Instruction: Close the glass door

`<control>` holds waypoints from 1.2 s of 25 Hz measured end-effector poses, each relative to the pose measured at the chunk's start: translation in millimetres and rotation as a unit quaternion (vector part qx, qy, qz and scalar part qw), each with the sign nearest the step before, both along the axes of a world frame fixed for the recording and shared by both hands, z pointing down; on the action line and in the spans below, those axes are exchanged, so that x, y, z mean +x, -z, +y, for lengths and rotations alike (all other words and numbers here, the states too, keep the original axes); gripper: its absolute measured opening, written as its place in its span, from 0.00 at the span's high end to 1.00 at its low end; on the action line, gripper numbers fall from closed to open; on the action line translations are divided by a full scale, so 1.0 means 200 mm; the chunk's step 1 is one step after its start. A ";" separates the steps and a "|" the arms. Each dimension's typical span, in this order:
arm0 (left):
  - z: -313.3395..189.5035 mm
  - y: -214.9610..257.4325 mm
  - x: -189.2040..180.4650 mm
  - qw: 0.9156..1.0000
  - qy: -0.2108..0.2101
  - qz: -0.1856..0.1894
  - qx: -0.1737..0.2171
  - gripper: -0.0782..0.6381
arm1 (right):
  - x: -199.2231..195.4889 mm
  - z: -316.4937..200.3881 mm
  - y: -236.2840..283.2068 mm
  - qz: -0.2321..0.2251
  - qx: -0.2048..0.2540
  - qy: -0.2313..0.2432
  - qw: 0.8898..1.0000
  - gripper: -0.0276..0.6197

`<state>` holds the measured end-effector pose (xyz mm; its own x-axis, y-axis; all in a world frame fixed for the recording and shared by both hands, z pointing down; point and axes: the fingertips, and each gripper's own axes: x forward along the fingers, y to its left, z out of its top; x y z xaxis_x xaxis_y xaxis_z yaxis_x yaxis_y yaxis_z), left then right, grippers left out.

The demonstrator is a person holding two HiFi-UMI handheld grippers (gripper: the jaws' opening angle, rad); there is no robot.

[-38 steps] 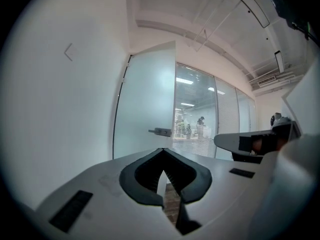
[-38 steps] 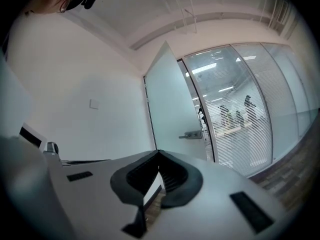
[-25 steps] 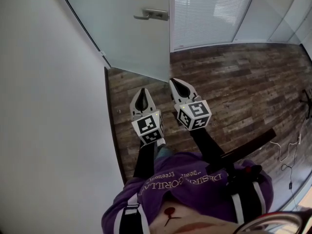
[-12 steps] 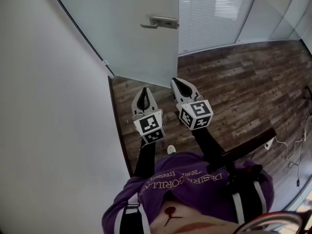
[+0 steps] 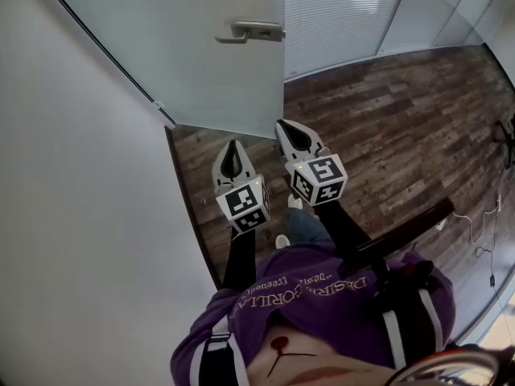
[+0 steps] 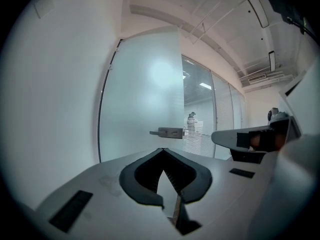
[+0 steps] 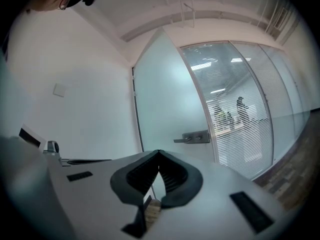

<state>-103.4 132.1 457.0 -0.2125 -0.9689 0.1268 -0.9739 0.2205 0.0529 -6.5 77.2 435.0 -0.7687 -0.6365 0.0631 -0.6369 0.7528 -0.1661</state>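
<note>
Planks of dark wood make up the floor (image 5: 386, 111), which runs from under the person out to the far right. A plain white wall (image 5: 72, 215) fills the left side of the room. At the far side, right of the door, a glass partition with closed white blinds (image 5: 338, 14) curves away to the right. Thin cables (image 5: 476, 252) lie on the floor at the near right.

The frosted glass door (image 5: 201, 55) stands open. It is hinged against the white wall at the far left, and its free edge points right. Its metal lever handle (image 5: 249, 30) sits close to that edge. The door is straight ahead of both grippers and apart from them, and neither one touches it or the handle.

The left gripper (image 5: 233, 145) is held out in front of the person in the purple top (image 5: 322, 296). Its jaws are clenched tip to tip with nothing between them. The right gripper (image 5: 282, 126) is just beside it and reaches a little farther. It is likewise closed and empty. Both point roughly level toward the door.
</note>
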 end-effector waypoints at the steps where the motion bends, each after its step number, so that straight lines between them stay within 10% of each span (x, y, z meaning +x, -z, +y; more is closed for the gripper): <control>1: -0.03 -0.01 -0.02 1.000 0.003 0.000 -0.001 0.89 | -0.01 -0.03 -0.01 0.000 0.000 0.001 1.000 0.96; 8: -0.38 -0.02 -0.13 0.999 0.008 0.051 -0.003 0.89 | -0.13 -0.40 0.03 -0.008 0.007 0.012 1.000 0.96; 30: -1.21 0.02 -0.17 0.998 0.014 0.053 0.008 0.89 | -0.19 -1.22 0.09 -0.007 0.011 0.029 0.999 0.96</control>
<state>-137.7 -110.8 452.4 -0.2252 -0.9649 0.1350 -0.9564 0.2454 0.1586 -44.6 -166.0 416.8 -0.8051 -0.5919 0.0393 -0.5899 0.7918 -0.1582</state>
